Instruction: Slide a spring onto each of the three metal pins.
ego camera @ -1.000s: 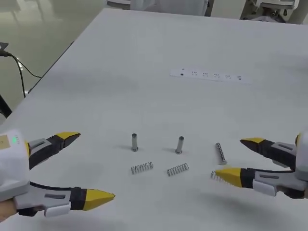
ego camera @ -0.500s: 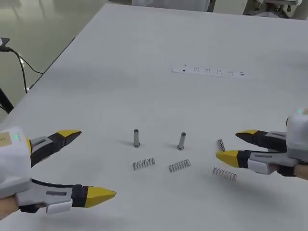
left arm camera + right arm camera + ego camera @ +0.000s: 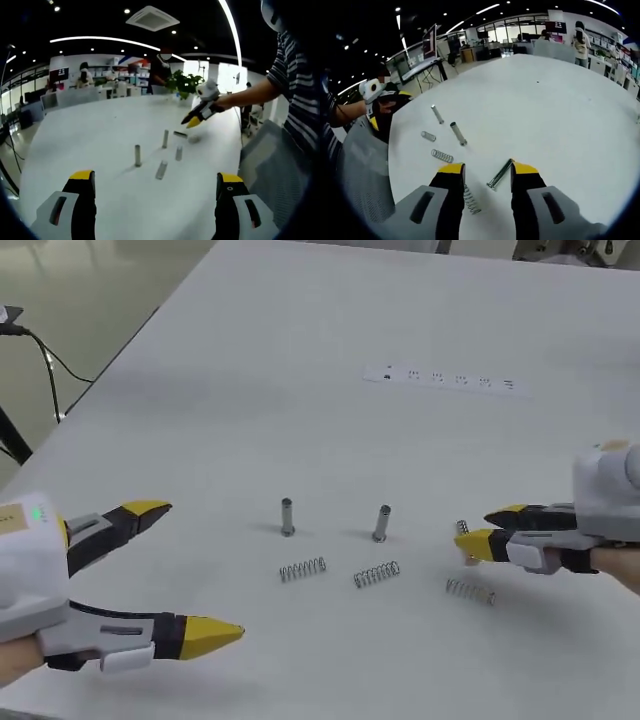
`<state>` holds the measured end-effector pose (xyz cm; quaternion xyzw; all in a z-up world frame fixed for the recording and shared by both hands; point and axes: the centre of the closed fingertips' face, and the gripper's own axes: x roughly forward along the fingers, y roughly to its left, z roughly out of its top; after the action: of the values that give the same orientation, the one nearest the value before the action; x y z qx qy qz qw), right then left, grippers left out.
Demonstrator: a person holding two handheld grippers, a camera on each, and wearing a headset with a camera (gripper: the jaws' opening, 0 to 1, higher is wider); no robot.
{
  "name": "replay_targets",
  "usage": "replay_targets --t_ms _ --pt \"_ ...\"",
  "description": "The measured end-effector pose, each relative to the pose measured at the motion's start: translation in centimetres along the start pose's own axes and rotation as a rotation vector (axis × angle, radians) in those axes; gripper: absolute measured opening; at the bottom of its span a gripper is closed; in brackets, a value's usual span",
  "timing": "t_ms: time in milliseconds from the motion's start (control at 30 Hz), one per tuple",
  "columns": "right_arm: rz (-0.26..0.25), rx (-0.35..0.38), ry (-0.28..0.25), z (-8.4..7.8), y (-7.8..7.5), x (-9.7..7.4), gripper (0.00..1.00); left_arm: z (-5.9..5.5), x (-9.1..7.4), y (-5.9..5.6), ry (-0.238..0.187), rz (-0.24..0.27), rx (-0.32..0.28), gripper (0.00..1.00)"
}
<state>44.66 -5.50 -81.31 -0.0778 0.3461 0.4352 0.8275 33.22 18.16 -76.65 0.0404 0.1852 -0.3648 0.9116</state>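
Two metal pins (image 3: 287,517) (image 3: 381,523) stand upright on the white table (image 3: 300,390). A third pin (image 3: 500,174) lies flat between the fingertips of my right gripper (image 3: 487,170), whose jaws stand narrowly apart on either side of it without clamping it. In the head view that pin (image 3: 462,530) shows just left of the right gripper (image 3: 482,529). Three springs lie loose in front of the pins (image 3: 302,569) (image 3: 376,574) (image 3: 468,590). My left gripper (image 3: 182,570) hovers wide open at the near left, holding nothing.
A white power strip (image 3: 447,381) lies flat further back on the table. The table's left edge (image 3: 120,350) drops to the floor, where a black cable (image 3: 45,355) runs. People and desks stand in the room beyond the table.
My right gripper has moved away from the rightmost spring and up to the lying pin, and its jaws have narrowed around it. The left gripper has stayed put, open.
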Motion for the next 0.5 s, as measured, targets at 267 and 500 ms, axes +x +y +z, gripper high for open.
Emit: replay_targets --t_ms 267,500 --pt "-0.029 0.046 0.061 -0.6 -0.8 1.2 0.3 -0.2 -0.1 -0.2 0.0 -0.003 -0.014 0.98" --pt "-0.054 0.075 0.086 -0.6 -1.7 1.8 0.27 -0.4 -0.2 -0.2 0.005 -0.006 -0.013 0.98"
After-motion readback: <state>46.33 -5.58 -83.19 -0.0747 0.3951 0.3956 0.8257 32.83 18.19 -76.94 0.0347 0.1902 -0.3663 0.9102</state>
